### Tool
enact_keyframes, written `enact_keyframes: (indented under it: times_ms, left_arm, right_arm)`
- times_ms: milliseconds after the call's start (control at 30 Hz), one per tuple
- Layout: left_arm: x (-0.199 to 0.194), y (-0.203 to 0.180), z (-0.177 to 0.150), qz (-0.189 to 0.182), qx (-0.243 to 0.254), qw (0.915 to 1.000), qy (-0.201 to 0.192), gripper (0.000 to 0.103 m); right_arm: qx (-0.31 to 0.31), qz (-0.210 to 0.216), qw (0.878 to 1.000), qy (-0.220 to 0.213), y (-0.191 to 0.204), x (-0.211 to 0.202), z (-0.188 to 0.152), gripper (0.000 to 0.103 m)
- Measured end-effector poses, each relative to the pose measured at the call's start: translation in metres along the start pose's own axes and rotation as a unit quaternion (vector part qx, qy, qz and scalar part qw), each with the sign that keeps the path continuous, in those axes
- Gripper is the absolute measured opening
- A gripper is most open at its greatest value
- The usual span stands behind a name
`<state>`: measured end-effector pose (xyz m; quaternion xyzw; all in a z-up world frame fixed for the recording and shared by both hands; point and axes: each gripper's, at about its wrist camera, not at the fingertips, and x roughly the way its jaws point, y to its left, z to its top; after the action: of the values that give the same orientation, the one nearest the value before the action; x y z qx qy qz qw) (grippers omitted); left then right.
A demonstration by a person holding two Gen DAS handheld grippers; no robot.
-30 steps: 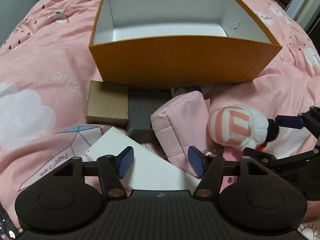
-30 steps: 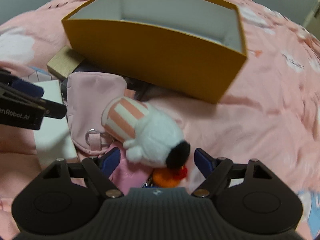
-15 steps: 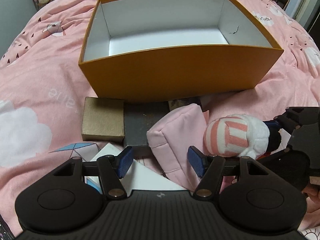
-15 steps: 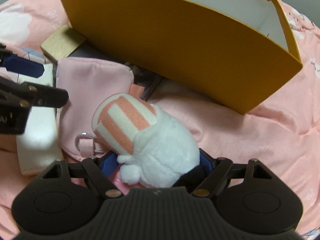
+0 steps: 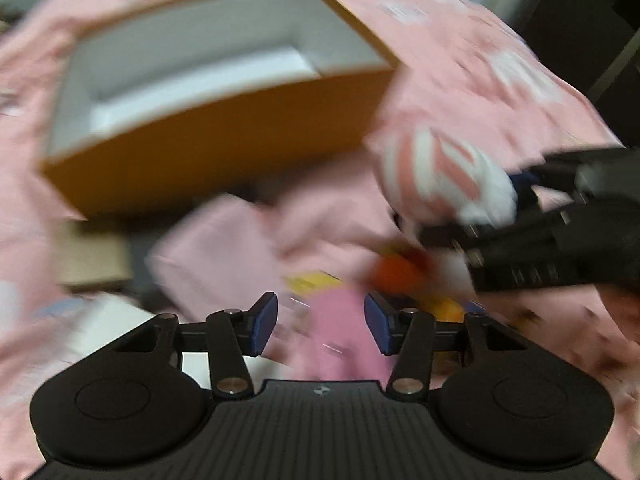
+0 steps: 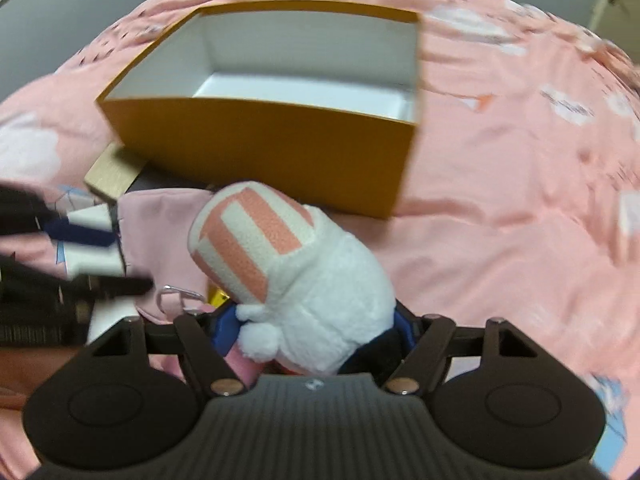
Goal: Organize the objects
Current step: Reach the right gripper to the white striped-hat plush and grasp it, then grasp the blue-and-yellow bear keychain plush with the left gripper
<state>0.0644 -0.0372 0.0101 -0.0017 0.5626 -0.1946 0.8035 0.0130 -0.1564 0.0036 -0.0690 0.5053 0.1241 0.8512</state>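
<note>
Big pink bed (image 6: 500, 208) under everything. Ahead of both grippers, an orange box (image 6: 264, 148), open on top, white inside. Just past the left gripper (image 5: 320, 322), a pink pouch (image 5: 224, 252). Left gripper half wide, just been closing, nothing squeezed. Right gripper (image 6: 316, 330) just been closing, hugging the plush toy (image 6: 296, 272), lifted off the bed.
</note>
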Motion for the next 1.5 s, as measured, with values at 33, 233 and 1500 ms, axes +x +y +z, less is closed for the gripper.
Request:
enact_keyframes:
  times_ms: [33, 233, 1500]
  left_arm:
    - [0.005, -0.005, 0.001, -0.018, -0.001, 0.9997, 0.016, 0.059]
    - [0.039, -0.026, 0.010, -0.091, -0.065, 0.9893, 0.094, 0.059]
    - [0.086, -0.051, -0.012, -0.076, -0.236, 0.9607, 0.125, 0.009]
  right_arm:
    - [0.011, -0.004, 1.000, 0.001, -0.006, -0.008, -0.006, 0.073]
    - [0.069, -0.033, 0.997, 0.011, -0.043, -0.026, -0.032, 0.073]
    - [0.170, -0.005, 0.985, 0.006, -0.096, -0.042, -0.084, 0.074]
